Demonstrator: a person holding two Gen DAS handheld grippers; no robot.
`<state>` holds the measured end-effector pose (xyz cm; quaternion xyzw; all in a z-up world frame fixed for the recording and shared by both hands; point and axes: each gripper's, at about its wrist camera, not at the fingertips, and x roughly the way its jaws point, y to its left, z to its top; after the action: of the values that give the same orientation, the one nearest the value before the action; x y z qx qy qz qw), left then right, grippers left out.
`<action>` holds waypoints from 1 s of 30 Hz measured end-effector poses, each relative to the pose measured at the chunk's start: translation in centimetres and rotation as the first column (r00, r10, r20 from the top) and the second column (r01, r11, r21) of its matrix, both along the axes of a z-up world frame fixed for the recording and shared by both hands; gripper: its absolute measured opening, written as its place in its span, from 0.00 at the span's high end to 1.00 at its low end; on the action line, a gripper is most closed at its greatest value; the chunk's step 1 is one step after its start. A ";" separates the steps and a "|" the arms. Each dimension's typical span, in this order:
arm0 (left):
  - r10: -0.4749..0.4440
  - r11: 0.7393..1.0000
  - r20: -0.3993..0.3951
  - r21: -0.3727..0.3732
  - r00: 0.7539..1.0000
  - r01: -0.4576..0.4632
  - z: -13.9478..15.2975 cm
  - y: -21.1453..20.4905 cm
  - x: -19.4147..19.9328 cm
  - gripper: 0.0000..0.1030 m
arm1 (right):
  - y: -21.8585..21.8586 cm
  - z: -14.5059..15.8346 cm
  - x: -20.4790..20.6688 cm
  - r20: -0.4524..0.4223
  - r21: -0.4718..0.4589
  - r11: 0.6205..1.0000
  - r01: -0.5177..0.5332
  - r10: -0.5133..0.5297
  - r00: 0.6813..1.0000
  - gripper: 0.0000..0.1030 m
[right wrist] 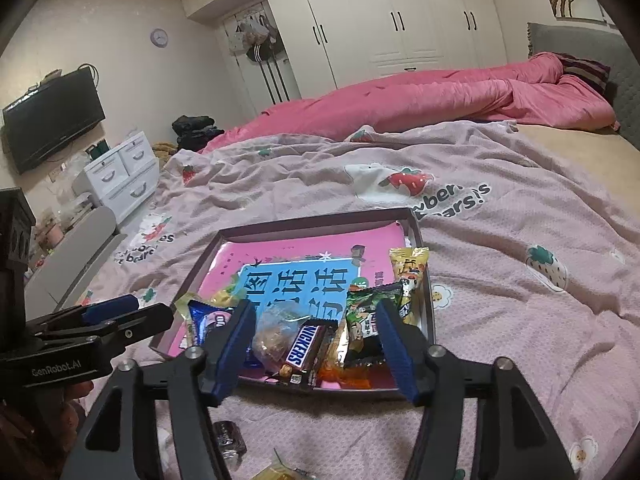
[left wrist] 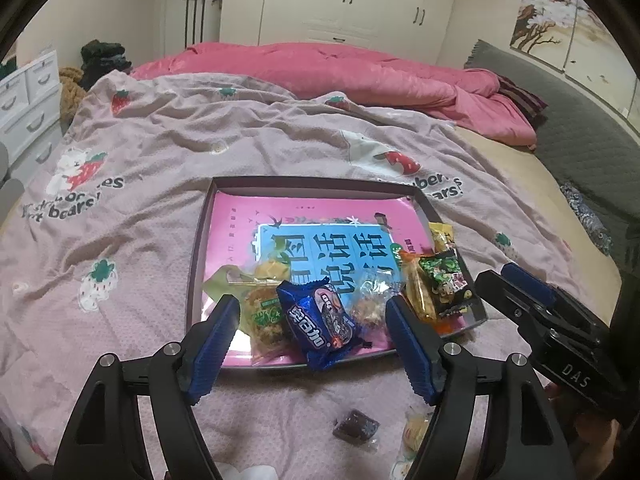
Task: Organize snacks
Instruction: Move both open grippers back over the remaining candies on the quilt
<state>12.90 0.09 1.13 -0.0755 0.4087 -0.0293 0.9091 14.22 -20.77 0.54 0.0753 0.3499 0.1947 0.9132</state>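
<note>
A shallow box tray (left wrist: 200,240) (right wrist: 420,232) with a pink and blue printed bottom lies on the bed. Several snack packs lie along its near edge: a blue Oreo pack (left wrist: 320,322) (right wrist: 204,320), a Snickers bar (right wrist: 306,346), a green pack (left wrist: 448,280) (right wrist: 370,310), a yellow pack (right wrist: 410,266), clear-wrapped pastries (left wrist: 264,312). My left gripper (left wrist: 312,312) is open and empty, just above the Oreo pack. My right gripper (right wrist: 314,316) is open and empty, just above the Snickers bar. A small dark wrapped snack (left wrist: 356,428) (right wrist: 228,436) and a yellow wrapped snack (left wrist: 414,432) lie on the bedspread in front of the tray.
The bed has a pink strawberry-print bedspread (left wrist: 200,140), a rolled pink duvet (left wrist: 360,72) at the back and a grey headboard (left wrist: 560,92) to the right. White drawers (right wrist: 120,172) and a wall TV (right wrist: 52,116) stand left of the bed.
</note>
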 end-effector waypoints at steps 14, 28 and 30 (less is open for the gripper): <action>-0.028 0.999 -0.007 0.045 1.000 0.029 0.1 -0.8 -2.2 0.24 | 0.2 0.4 -2.4 0.003 -0.026 1.000 -0.008 0.008 1.000 0.35; -0.040 0.997 0.006 0.064 0.999 0.040 0.9 -1.0 -4.1 0.24 | 0.4 0.9 -4.7 0.017 -0.058 0.998 -0.009 0.010 1.000 0.29; -0.042 0.997 0.002 0.068 0.999 0.042 0.8 -1.1 -4.4 0.24 | 0.5 1.0 -5.0 0.017 -0.061 0.998 -0.011 0.013 1.000 0.29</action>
<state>8.47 -0.98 1.97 -0.0358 0.4092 -0.0346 0.9111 9.26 -20.31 1.52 0.0435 0.3482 0.1900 0.9169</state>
